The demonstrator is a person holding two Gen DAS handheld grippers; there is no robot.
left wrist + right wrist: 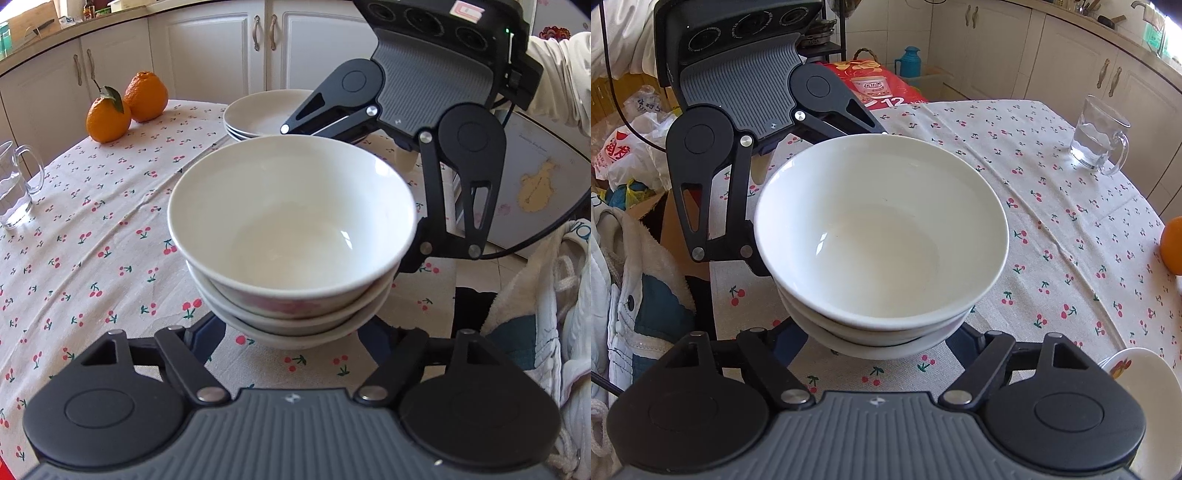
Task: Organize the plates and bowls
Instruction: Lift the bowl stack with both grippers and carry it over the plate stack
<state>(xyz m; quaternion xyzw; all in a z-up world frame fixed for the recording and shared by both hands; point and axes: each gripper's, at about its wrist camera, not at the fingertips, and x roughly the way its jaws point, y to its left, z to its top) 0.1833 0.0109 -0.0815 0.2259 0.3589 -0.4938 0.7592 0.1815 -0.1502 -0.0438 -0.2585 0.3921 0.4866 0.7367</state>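
Left wrist view: we flank the bowl stack (291,258) with both claws spread wide, neither gripping; next we should close evenly and lift.

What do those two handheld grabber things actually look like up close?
Each gripper is matte black with a ribbed grey plate, round black hubs and silver rivets. The right gripper trails a black cable; the left gripper shows three round ports. The holder wears pale sleeves.

We're seeing open tablecloth (92,236) lying between the bowl stack (291,236) and the glass mug (16,184). Plate stack (266,114) is blocking just behind the bowls, oranges (125,105) sitting beyond, both grippers flanking the stack.
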